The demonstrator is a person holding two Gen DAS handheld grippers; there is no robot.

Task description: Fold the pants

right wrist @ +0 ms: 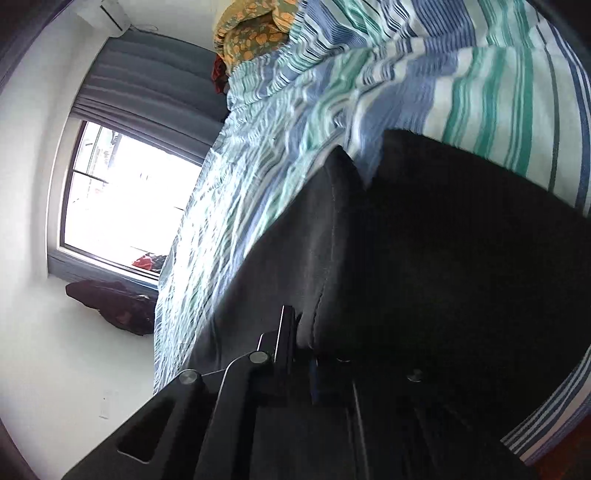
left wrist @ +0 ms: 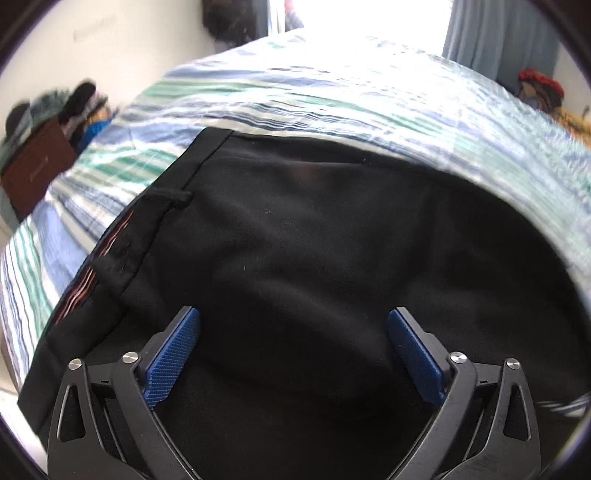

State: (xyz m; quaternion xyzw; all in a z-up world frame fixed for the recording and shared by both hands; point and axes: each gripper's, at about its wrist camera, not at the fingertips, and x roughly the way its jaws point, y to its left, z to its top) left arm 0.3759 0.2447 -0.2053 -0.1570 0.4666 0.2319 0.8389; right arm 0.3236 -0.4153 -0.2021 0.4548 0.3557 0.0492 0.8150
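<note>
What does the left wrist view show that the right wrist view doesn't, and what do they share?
Left wrist only: the waistband with its belt loop, a brown drawer unit, and the left gripper open above the cloth. Right wrist only: the window, an air conditioner, and the right gripper shut on a fold of the pants. Both: black pants, striped bedsheet, grey curtain.

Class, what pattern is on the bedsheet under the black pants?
Stripes of blue, green and white on the bedsheet, clearest in the left wrist view.
</note>
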